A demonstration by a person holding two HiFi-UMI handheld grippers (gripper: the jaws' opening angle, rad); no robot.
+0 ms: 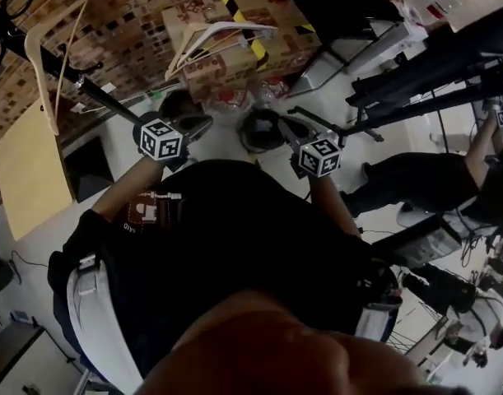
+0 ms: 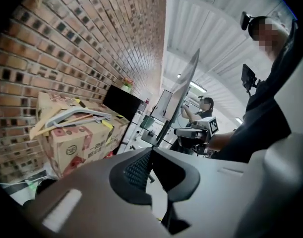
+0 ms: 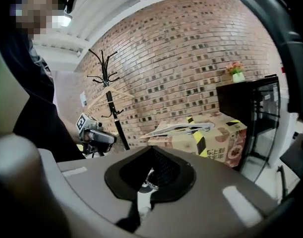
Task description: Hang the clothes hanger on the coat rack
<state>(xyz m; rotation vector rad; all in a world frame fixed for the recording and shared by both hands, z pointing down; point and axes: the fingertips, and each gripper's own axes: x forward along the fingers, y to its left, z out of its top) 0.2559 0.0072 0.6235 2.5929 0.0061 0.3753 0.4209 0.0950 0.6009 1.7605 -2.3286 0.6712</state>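
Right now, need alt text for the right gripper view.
The right gripper is shut and empty at bottom centre. Beyond it a brown cardboard box with yellow-black tape carries white plastic clothes hangers, and left of it a black metal coat rack stands before a red brick wall.

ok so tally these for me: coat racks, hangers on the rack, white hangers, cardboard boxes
coat rack: 1
wooden hanger on the rack: 1
white hanger, lying on the box: 1
cardboard box: 1
total: 4
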